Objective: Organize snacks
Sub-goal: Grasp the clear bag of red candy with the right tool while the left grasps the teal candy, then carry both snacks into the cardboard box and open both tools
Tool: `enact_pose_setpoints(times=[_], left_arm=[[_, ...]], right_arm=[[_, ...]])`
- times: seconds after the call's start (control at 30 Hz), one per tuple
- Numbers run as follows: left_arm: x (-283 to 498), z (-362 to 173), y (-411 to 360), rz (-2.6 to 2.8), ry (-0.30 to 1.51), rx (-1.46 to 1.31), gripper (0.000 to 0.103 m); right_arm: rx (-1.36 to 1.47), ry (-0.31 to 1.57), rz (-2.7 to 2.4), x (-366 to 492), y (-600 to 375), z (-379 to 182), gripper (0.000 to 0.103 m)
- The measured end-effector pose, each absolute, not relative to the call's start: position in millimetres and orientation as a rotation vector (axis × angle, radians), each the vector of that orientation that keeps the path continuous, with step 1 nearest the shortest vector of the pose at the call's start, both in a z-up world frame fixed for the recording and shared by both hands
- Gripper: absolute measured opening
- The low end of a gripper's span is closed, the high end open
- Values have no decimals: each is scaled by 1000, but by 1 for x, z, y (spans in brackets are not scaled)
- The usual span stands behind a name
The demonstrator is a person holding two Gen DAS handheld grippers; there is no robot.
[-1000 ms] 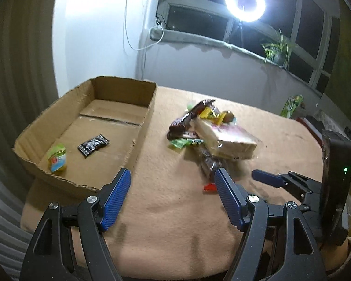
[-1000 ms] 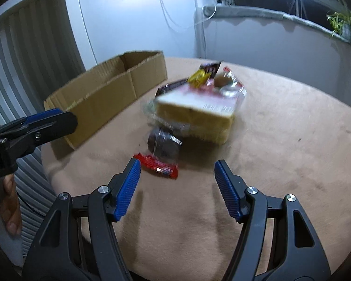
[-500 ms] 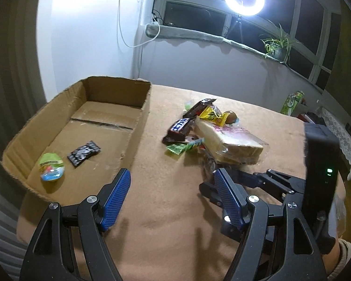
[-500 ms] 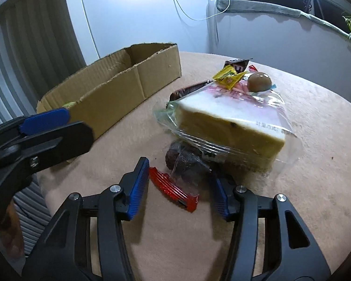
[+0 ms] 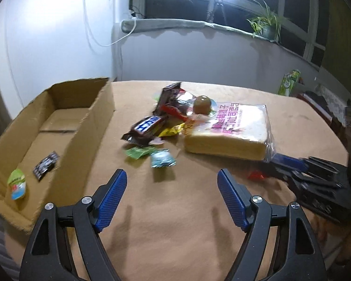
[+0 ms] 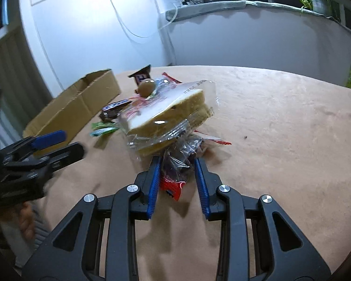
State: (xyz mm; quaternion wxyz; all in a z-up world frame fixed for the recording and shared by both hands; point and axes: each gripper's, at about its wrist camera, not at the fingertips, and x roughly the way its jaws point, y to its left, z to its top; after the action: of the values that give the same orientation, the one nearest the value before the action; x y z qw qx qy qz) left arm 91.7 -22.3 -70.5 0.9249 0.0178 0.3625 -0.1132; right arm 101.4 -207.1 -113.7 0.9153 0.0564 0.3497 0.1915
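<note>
Right gripper (image 6: 177, 164) low over the counter (image 6: 280, 140), jaws narrow and closing around a dark snack in clear crinkled wrap (image 6: 179, 161), which sits between the blue pads; cannot tell whether the pads already press on it. Just beneath, toward the camera, a red wrapper (image 6: 172, 186), also partly between the jaws. Directly beyond the jaw tips, the bagged sliced bread (image 6: 168, 114), tilted, its near edge over the dark snack.

Left gripper (image 5: 172, 188) with jaws wide and opening slightly, nothing between them, only bare tan counter cloth (image 5: 170, 222). Ahead of it, apart from the pads, a pale blue-green candy (image 5: 162, 159) and a green wrapper (image 5: 138, 152). Further on, the loose pile: a dark chocolate bar with blue and white lettering (image 5: 147, 126), a yellow packet (image 5: 173, 130), a second dark bar (image 5: 169, 94) propped up behind, a brown egg-shaped snack (image 5: 201, 104) beside the bread's far corner.

To the left, an open shallow cardboard box (image 5: 94, 126), long side toward the pile. Inside, near the front end, a small green-lidded jelly cup (image 5: 16, 183) and a black sachet with white print (image 5: 46, 165), close together but not touching.

Bread loaf pale yellow with white top face, in a clear bag printed with pink characters.
</note>
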Motion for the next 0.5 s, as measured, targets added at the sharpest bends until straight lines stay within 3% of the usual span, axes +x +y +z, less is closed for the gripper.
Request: enact_pose_setpoints(times=[0.23,0.3,0.43,0.5], left_arm=[[129,-89,-20,-198,826,-18,39],[134,-91,-17,-209,830,-47,38],[138,-91,-18,-213,841,-40,24],[140,-92,-17,-214,847,-44,23]], right_arm=[[105,719,456,79,-218,-121,31],[121,718,457,78,-222,-123,31],[133,714,460,77,-226,-123,31],[138,712,461,77,-226,-124,31]])
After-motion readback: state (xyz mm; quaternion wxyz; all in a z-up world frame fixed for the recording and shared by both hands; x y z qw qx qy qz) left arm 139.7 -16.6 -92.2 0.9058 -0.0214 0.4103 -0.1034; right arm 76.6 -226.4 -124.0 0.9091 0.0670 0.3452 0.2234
